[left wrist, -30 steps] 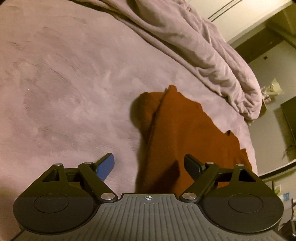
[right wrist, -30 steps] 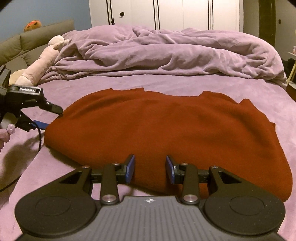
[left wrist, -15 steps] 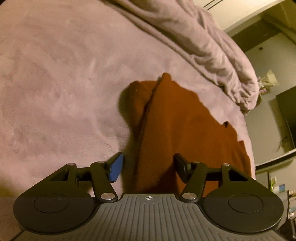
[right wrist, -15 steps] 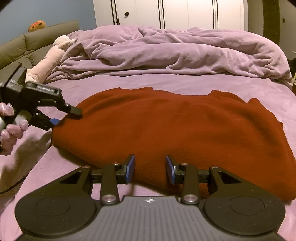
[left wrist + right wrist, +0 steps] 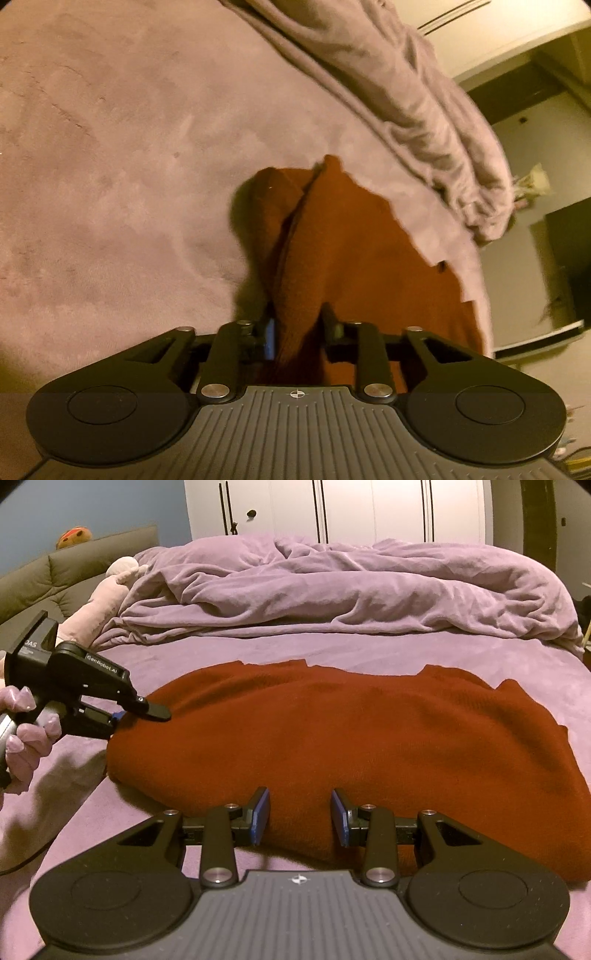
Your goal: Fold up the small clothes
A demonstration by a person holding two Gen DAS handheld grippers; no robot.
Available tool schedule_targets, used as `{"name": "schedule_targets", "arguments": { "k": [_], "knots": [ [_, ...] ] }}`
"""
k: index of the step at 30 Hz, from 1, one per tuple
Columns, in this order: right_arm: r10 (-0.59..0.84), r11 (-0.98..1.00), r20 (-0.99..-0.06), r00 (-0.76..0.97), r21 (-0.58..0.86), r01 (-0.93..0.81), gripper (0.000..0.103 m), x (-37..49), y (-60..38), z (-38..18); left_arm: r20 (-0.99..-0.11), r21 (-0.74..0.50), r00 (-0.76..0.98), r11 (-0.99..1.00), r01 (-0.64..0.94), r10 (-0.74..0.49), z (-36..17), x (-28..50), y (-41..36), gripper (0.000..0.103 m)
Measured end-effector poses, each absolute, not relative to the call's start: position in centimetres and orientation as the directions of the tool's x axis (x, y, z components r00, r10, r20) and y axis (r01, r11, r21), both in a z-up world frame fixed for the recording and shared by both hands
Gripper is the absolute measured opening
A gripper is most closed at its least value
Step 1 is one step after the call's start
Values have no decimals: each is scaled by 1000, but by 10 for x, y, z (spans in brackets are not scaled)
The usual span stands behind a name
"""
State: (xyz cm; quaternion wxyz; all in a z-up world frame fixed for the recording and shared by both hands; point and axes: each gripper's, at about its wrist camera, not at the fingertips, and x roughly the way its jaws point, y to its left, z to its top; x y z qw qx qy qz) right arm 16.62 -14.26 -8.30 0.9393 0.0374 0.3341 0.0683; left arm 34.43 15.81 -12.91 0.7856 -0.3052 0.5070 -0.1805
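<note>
Rust-red knitted garment (image 5: 332, 738): soft, limp; your left tongs (image 5: 297, 334) pinch its edge fold, right tongs (image 5: 300, 818) gape above its near hem.

The near edge of the red sweater (image 5: 332, 738) is disappearing behind the right gripper (image 5: 300, 816) body. The left gripper's (image 5: 297, 334) lower fingertip is hiding under the sweater's end fold. The person's hand (image 5: 22, 738) is running off the frame's left edge, and the plush toy (image 5: 107, 598) is lying half buried under the duvet (image 5: 332, 587).
</note>
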Motion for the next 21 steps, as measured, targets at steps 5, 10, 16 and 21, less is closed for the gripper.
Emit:
{"name": "schedule_targets", "arguments": {
  "k": [5,10,16,21],
  "knots": [
    [135,991,-618,774,101,-92,34,175,-136,-81,-697,-655,410,755,-31,-588,-132,350,148,42],
    [119,993,-624,772,61,-104,33,180,-127,-88,-690,-659,416,752,-24,-592,-131,350,149,20],
    [85,996,-618,782,37,-79,33,169,-136,-86,-661,-682,441,732,-16,-607,-121,344,155,16],
    [66,998,-629,775,28,-62,33,167,-144,-91,-663,-675,447,738,-12,-600,-114,342,155,15]
  ]
}}
